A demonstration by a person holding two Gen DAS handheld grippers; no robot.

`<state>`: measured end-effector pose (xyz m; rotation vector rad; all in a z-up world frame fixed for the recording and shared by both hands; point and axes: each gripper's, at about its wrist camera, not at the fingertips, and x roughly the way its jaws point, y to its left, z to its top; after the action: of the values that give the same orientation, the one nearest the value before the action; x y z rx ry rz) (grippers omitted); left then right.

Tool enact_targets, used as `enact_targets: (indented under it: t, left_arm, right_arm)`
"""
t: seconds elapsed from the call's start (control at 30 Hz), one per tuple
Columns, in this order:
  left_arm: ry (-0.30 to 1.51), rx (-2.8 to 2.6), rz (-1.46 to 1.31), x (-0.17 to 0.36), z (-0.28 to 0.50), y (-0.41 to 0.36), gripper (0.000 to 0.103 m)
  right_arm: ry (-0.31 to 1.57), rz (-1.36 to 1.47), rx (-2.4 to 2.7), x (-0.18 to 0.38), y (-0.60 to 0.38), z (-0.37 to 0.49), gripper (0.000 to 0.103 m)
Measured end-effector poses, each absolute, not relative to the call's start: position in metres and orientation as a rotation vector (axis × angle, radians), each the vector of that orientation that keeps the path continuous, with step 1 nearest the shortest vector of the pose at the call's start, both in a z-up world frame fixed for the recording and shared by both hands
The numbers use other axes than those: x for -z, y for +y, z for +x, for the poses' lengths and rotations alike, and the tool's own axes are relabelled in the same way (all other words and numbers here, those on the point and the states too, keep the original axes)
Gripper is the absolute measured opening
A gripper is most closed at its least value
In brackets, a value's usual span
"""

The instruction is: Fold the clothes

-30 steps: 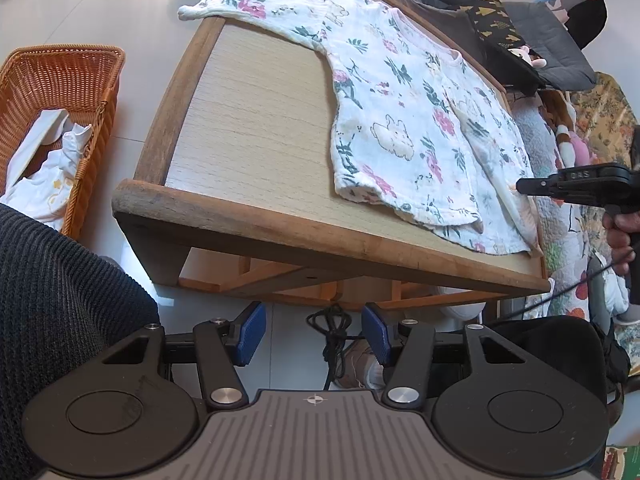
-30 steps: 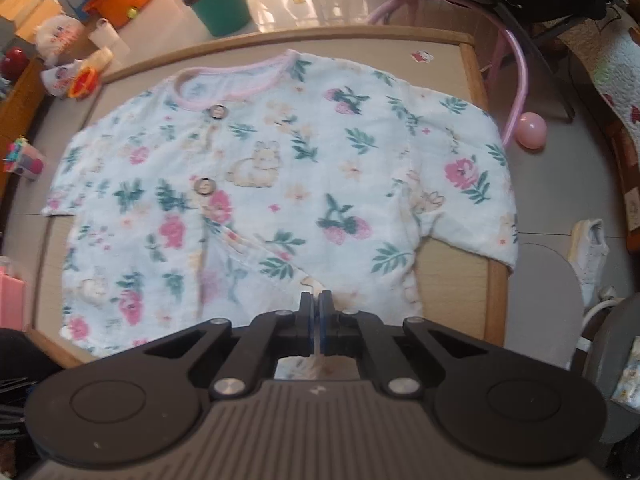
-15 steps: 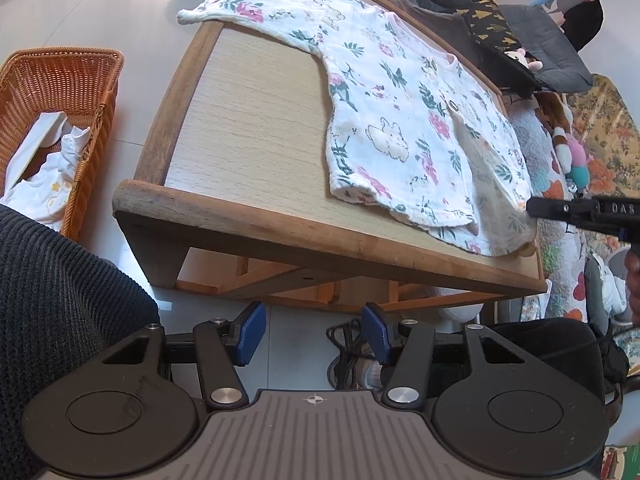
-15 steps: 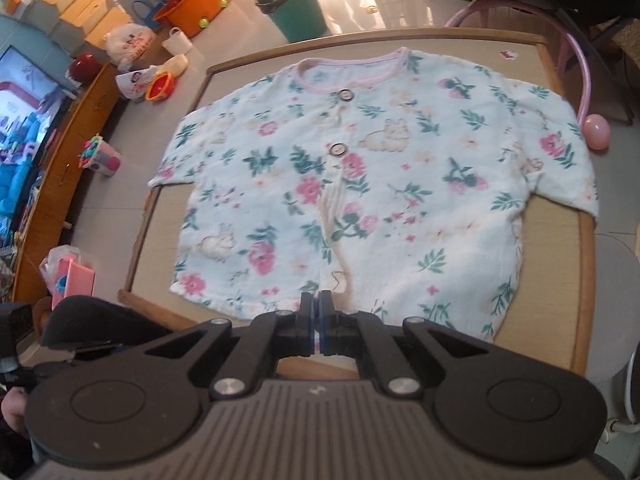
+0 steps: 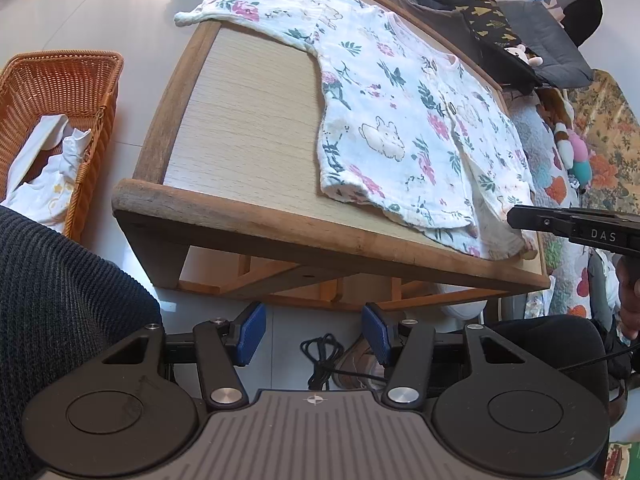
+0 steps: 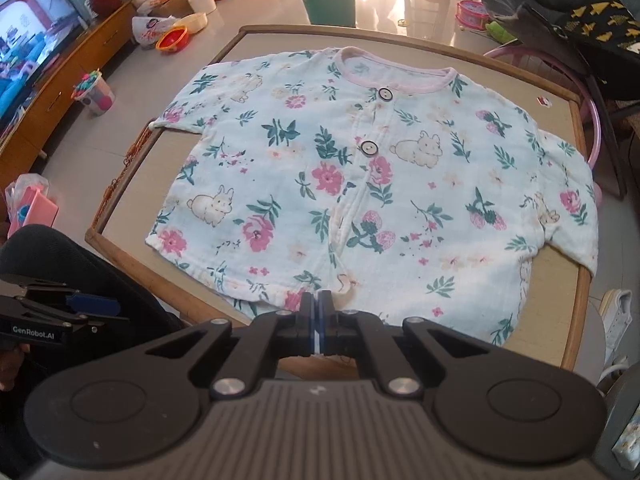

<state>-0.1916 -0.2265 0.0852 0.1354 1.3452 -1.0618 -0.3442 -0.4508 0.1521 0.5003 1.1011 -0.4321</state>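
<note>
Low wooden table [image 6: 576, 240], pale top, darker raised rim. Floral shirt [image 6: 360, 184] lies flat on it, front up, pink collar toward far edge, two buttons done. One sleeve tip overhangs left rim, other sleeve reaches right rim; hem at near edge. Small sticker [image 6: 543, 101] on top near far right corner. Table stands on glossy tiled floor [image 5: 100, 12]; wicker basket [image 5: 80, 80] on floor beside table.

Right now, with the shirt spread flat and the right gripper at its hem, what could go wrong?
1. The right gripper is shut at the floral shirt's hem; pulling could drag it off the table.
2. One sleeve already overhangs the table's edge and may slip.
3. The left gripper is open, off the table, pinning nothing.
</note>
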Motion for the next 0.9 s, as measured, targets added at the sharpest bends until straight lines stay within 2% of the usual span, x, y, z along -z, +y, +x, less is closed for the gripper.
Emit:
enact_targets:
  t: [0.27, 0.53, 0.9]
  left_arm:
    - [1.321, 1.113, 0.133, -0.102, -0.199, -0.239, 0.055]
    - [1.271, 1.154, 0.133, -0.140, -0.208, -0.284, 0.055]
    - [1.229, 1.172, 0.270, -0.159, -0.244, -0.398, 0.055]
  right_arm:
    - [1.117, 0.455, 0.394, -0.130, -0.437, -0.333, 0.002]
    - [1.087, 0.397, 0.352, -0.121, -0.421, -0.335, 0.006]
    - [1.020, 0.460, 0.356, -0.157, -0.418, -0.399, 0.012]
